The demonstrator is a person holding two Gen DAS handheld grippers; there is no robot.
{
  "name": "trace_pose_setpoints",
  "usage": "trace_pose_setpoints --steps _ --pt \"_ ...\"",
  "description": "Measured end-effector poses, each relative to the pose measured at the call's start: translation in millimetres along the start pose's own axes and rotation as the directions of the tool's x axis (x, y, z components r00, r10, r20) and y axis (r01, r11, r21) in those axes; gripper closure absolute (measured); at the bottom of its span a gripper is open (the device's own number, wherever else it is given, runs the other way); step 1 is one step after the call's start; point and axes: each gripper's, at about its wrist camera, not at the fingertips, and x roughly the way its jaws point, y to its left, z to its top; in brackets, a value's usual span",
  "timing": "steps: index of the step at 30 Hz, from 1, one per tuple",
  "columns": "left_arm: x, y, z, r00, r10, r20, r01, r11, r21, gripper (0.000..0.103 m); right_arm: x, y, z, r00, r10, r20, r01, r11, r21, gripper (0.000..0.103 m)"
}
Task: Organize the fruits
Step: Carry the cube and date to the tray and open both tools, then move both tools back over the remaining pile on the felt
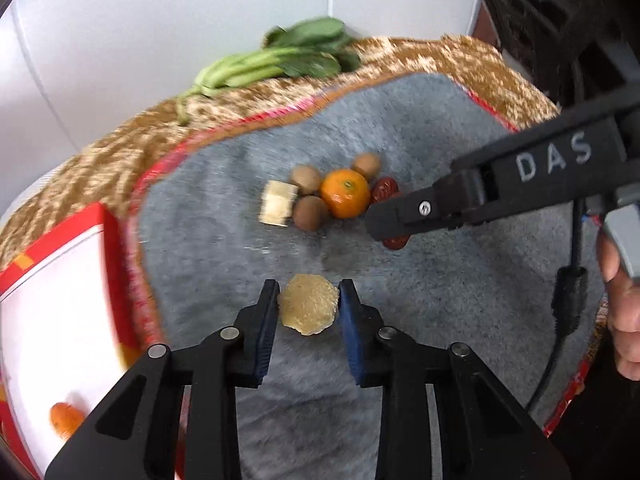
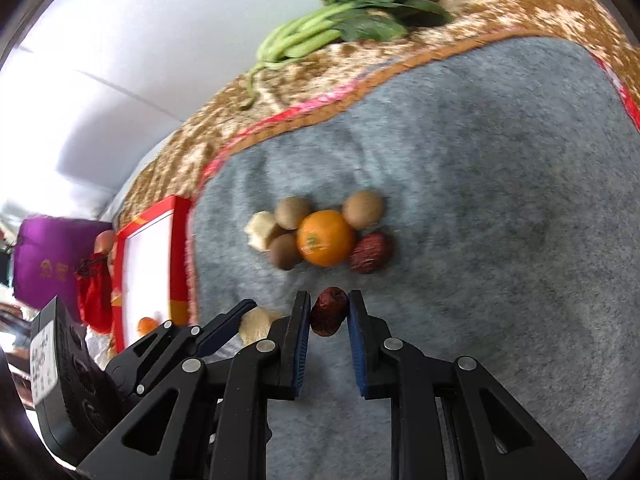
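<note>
My left gripper [image 1: 308,306] is shut on a pale yellow rough chunk [image 1: 307,305] above the grey mat [image 1: 440,152]. My right gripper [image 2: 329,312] is shut on a dark red date [image 2: 329,311]; it also shows in the left wrist view [image 1: 394,226]. On the mat lies a cluster: an orange [image 1: 345,193], three brown kiwis [image 1: 310,213], a pale cube piece [image 1: 278,203] and another red date [image 1: 385,189]. A red-rimmed white box [image 1: 60,280] at the left holds a small orange [image 1: 66,420].
Leafy greens [image 1: 280,60] lie at the far edge on a brown patterned cloth [image 1: 120,148]. A white wall stands behind. A purple bag [image 2: 52,260] and a red net bag [image 2: 94,292] sit beyond the box.
</note>
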Motion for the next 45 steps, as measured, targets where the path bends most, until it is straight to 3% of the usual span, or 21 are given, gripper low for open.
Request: trace_pose_setpoints --steps 7,14,22,31,37,45 --pt "-48.7 51.4 -20.2 0.992 0.12 0.046 -0.113 0.984 -0.137 0.075 12.4 45.3 -14.4 0.992 0.121 -0.017 -0.122 0.986 -0.114 0.084" --pt "-69.0 111.1 -55.3 0.98 0.196 -0.011 -0.191 0.938 -0.288 0.075 35.4 103.7 -47.6 0.979 0.198 -0.051 -0.204 0.941 -0.271 0.084" --pt "-73.6 141.7 -87.4 0.973 0.215 -0.082 -0.23 0.913 -0.337 0.075 57.9 152.8 -86.8 0.969 0.234 -0.085 -0.247 0.866 -0.434 0.084" --pt "-72.0 139.9 -89.5 0.972 0.213 -0.103 -0.236 0.913 -0.333 0.075 79.8 164.6 -106.2 0.983 0.154 -0.103 -0.185 0.855 -0.484 0.08" --pt "-78.8 141.9 -78.6 0.968 0.244 -0.052 -0.247 0.909 -0.336 0.071 54.8 149.8 -95.0 0.977 0.201 -0.063 -0.208 0.869 -0.45 0.08" --pt "-72.2 104.2 -46.5 0.978 0.206 0.036 -0.191 0.951 -0.244 0.066 6.9 102.8 -53.2 0.965 0.261 0.029 -0.241 0.924 -0.298 0.079"
